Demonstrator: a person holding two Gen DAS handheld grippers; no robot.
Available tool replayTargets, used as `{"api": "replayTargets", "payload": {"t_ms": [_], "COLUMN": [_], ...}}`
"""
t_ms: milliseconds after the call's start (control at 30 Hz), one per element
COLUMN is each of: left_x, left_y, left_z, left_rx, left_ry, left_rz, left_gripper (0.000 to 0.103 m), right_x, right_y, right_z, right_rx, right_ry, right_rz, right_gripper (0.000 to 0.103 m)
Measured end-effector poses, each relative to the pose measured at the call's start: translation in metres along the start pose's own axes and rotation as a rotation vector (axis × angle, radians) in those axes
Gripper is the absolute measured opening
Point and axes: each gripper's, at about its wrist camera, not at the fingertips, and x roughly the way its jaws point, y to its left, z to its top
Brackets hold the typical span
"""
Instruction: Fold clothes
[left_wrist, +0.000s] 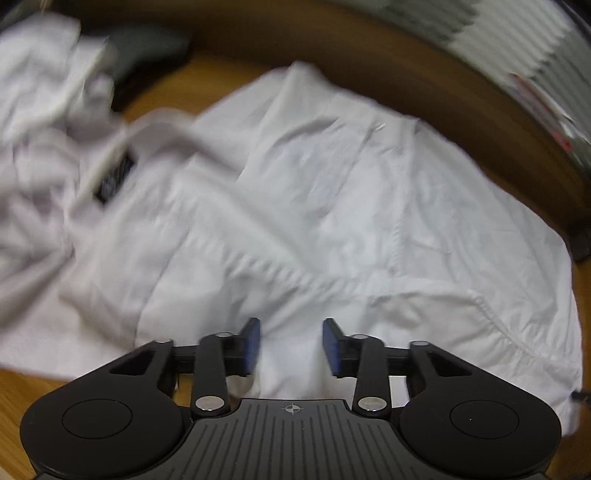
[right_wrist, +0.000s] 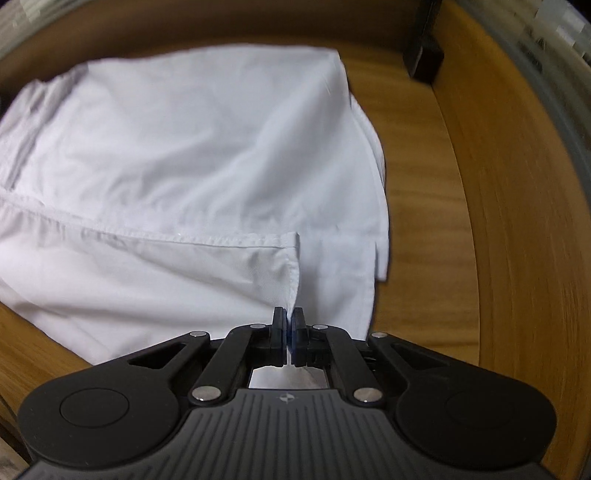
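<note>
Two cameras cover one wide, wood-grain tabletop (right_wrist: 424, 206), largest item in view. Spread across most of it: a white woven cotton shirt (left_wrist: 332, 206), collar with dark rectangular neck label (left_wrist: 114, 173) toward the left, stitched hem toward the right. Lying rumpled, creased through the body, not yet a tidy rectangle. Beyond the collar, a second heap of crumpled white cloth (left_wrist: 40, 96) on a dark object, too blurred to identify.

Right black two-finger gripper (right_wrist: 289, 325): closed to a sliver, pinching a corner of the hemmed flap of the white shirt, fabric rising from the table into the blue pads. Left black two-finger gripper (left_wrist: 291, 347): spread wide over the near edge of the shirt, cloth visible between the blue pads (left_wrist: 251, 347) but nothing clamped.

Judged step: carrying one hem corner across the body while the opposite hand prepares a matching hold.

For a clean fold:
- Close the left gripper on a single layer at the matching edge, not on a bunched ridge.
- Keep both holds level, with light tension between them to pull out slack.
- Lift only enough to clear the layers beneath; avoid dragging the body.
- Lay edge to edge, then release.

Likely fault: a thin corner slipping from the right pinch under a sideways pull.
</note>
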Motion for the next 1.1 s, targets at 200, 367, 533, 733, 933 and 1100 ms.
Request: {"api": "replayTargets", "payload": {"t_ms": [200,367,533,733,933,1100], "left_x": [-0.012,0.022,0.06,0.062,0.03,0.004], "left_y": [-0.039,-0.074,-0.11,-0.123,-0.101,-0.081], "left_z": [0.002,-0.001,-0.003,-0.008,0.01,0.027], "left_rx": [0.144,0.214,0.287,0.349,0.307,0.271], "left_ry": [-0.037,-0.003,0.011,0.002,-0.037,-0.071], "left_rz": [-0.036,-0.004,0.059,0.099,0.105,0.116], "left_gripper": [0.044,0.045,0.058,0.065,0.064,0.065], "right_x": [-0.025,-0.028,0.001,0.022,-0.008,-0.038], "right_y": [-0.001,0.015,0.043,0.049,0.044,0.061], "right_z": [0.007,0.024,0.028,0.024,0.046,0.093], "right_rx": [-0.094,-0.157,-0.25,-0.294,-0.284,-0.338], "right_ry": [-0.082,-0.169,-0.155,-0.113,-0.146,-0.205], "right_rz": [0.002,0.159,0.21,0.201,0.26,0.365], "right_gripper": [0.025,0.032,0.035,0.038,0.039,0.048]}}
